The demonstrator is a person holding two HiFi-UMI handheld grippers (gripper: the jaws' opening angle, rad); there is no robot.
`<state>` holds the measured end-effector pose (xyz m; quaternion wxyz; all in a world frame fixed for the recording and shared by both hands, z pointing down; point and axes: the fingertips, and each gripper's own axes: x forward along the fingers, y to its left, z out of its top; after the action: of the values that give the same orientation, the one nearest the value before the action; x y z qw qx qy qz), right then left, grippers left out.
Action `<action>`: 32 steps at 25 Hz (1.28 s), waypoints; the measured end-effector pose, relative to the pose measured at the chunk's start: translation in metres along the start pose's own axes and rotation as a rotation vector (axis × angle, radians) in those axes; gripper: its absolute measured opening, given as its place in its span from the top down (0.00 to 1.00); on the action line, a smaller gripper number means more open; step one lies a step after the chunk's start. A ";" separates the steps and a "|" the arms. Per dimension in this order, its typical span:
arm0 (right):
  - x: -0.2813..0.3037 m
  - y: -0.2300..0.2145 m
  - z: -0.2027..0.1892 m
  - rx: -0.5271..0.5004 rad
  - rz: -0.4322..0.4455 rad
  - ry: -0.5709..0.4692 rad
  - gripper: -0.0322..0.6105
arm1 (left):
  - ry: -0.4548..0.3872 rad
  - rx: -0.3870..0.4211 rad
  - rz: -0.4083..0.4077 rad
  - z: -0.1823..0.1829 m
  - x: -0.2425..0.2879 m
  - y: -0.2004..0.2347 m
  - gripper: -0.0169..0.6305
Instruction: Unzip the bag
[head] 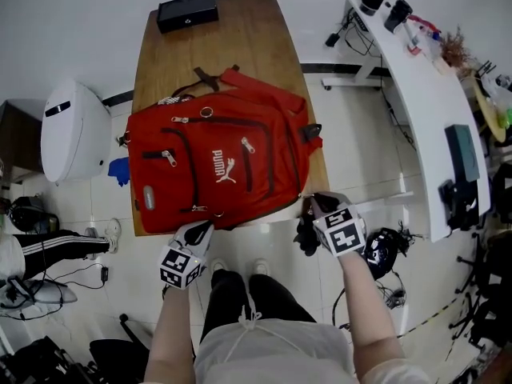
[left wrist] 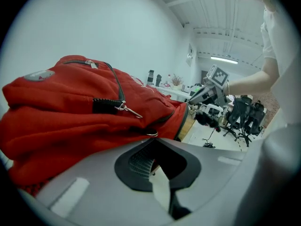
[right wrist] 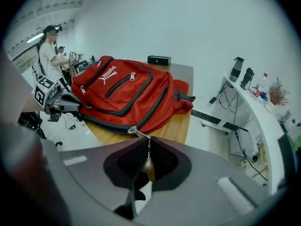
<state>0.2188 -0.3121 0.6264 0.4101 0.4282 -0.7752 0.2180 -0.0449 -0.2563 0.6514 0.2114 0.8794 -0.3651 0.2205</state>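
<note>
A red backpack (head: 216, 166) lies flat on the wooden table (head: 232, 38), front pockets up. My right gripper (head: 314, 202) is at the bag's near right corner, its jaws shut on the metal zipper pull (right wrist: 141, 135) of the dark main zip; the slider sits just beyond the tips in the right gripper view. My left gripper (head: 204, 227) is at the bag's near edge, and its tips close against the red fabric (left wrist: 70, 107). A second pull (left wrist: 127, 108) hangs from a pocket above the left jaws.
A black box (head: 187, 11) rests at the table's far end. A white desk (head: 424, 94) with bottles and gear stands to the right, a white bin (head: 72, 130) to the left. Chairs and cables crowd the floor on both sides.
</note>
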 end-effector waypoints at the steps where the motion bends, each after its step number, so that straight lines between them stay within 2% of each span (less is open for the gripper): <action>1: 0.001 -0.004 0.002 0.000 -0.010 0.001 0.92 | 0.002 0.005 0.002 -0.001 0.000 0.000 0.96; 10: 0.011 -0.021 0.017 0.027 -0.063 -0.020 0.92 | -0.015 -0.003 0.018 0.001 0.000 -0.001 0.96; 14: 0.005 -0.020 0.020 0.020 -0.075 -0.064 0.91 | -0.044 -0.110 -0.005 0.005 -0.004 0.003 0.96; 16: -0.010 -0.025 0.023 0.054 -0.098 -0.118 0.85 | -0.067 -0.127 -0.002 0.017 -0.012 0.002 0.96; 18: -0.034 -0.033 0.031 0.094 -0.118 -0.210 0.94 | -0.129 -0.109 0.025 0.041 -0.026 -0.001 0.96; 21: -0.074 -0.033 0.050 0.123 -0.095 -0.371 0.94 | -0.256 -0.074 0.061 0.085 -0.054 -0.011 0.96; 24: -0.113 -0.018 0.064 0.143 -0.057 -0.500 0.94 | -0.330 -0.006 0.069 0.115 -0.082 -0.035 0.96; 28: -0.157 0.023 0.067 0.174 0.015 -0.615 0.94 | -0.415 0.058 0.069 0.134 -0.126 -0.074 0.96; 32: -0.191 0.080 0.051 0.153 0.052 -0.671 0.94 | -0.492 0.096 0.075 0.131 -0.178 -0.111 0.96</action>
<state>0.1850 -0.2111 0.4414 0.0935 0.4858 -0.8588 0.1329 -0.0461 -0.1572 0.4249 0.0657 0.9015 -0.4270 0.0245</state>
